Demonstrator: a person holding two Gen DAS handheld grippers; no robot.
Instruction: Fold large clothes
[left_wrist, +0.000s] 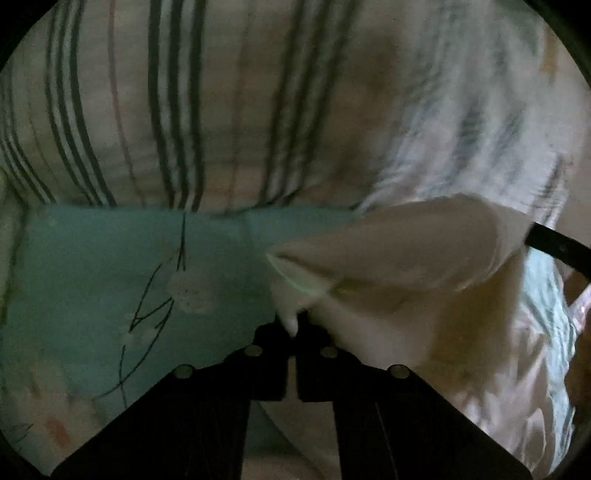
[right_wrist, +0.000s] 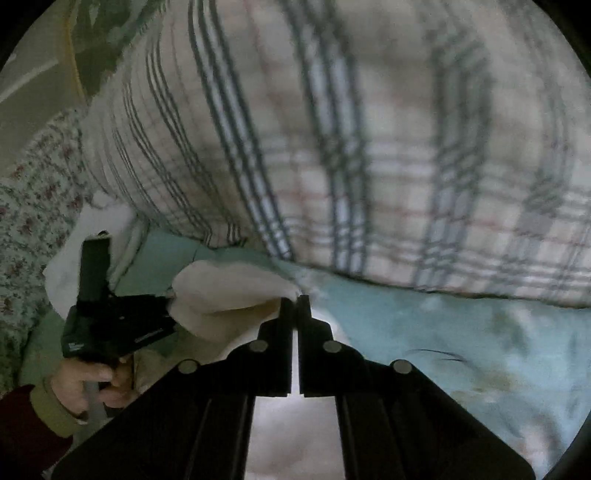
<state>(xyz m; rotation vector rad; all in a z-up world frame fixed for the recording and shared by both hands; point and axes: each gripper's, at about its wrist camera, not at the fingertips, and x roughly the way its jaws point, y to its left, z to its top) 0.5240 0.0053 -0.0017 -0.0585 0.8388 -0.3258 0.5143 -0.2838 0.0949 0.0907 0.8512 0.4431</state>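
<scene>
A large white garment (left_wrist: 406, 258) hangs lifted above a teal flowered bedsheet (left_wrist: 110, 266). My left gripper (left_wrist: 293, 328) is shut on a corner of it, with white cloth pinched between the jaws. In the right wrist view my right gripper (right_wrist: 295, 299) is shut on another edge of the same white garment (right_wrist: 229, 291), which stretches left to the left gripper's body (right_wrist: 110, 321) held by a hand. The cloth sags between the two grippers and drapes under both.
A big plaid quilt (right_wrist: 351, 147) lies bunched along the far side of the bed, also in the left wrist view (left_wrist: 184, 110). The teal sheet (right_wrist: 461, 332) spreads to the right. A floral-print cloth (right_wrist: 33, 206) is at the left.
</scene>
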